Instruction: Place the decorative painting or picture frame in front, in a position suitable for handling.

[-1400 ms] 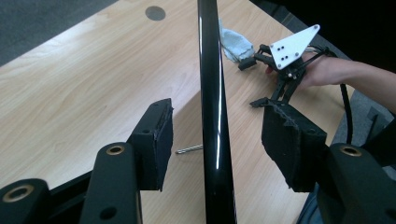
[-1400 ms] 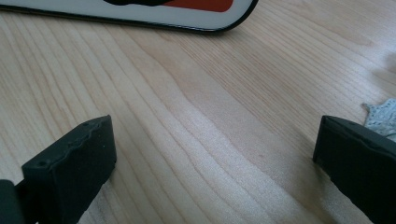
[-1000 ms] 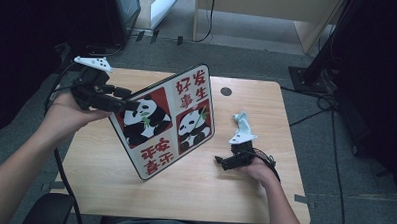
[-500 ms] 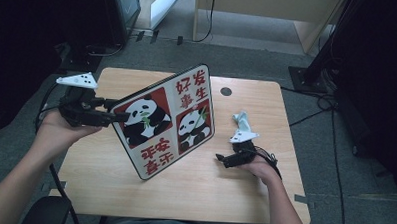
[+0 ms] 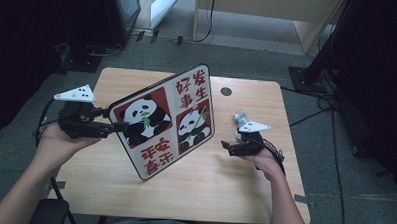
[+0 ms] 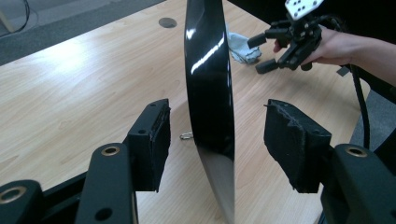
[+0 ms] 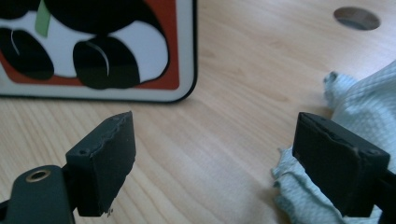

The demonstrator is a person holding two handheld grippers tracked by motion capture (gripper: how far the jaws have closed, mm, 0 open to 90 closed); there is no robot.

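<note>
A board with two pandas and red Chinese characters (image 5: 166,121) stands tilted on its lower edge on the wooden table (image 5: 243,193). My left gripper (image 5: 110,123) is at the board's left edge. In the left gripper view it (image 6: 217,109) is open, with the glossy black edge of the board (image 6: 208,70) between the jaws, touching neither. My right gripper (image 5: 230,145) rests low over the table to the right of the board. It (image 7: 215,123) is open with only bare wood between its jaws. A crumpled pale blue cloth (image 7: 359,98) lies just beside its right jaw, and the board's corner (image 7: 93,46) is ahead to the left.
A round cable hole (image 5: 225,91) is in the table's far side. A small metal pin (image 6: 187,136) lies on the wood behind the board. Past the table are grey carpet, cables (image 5: 327,104) and dark furniture.
My left gripper has dropped from the board's upper left corner down along its left edge. The board and the right gripper have hardly moved.
</note>
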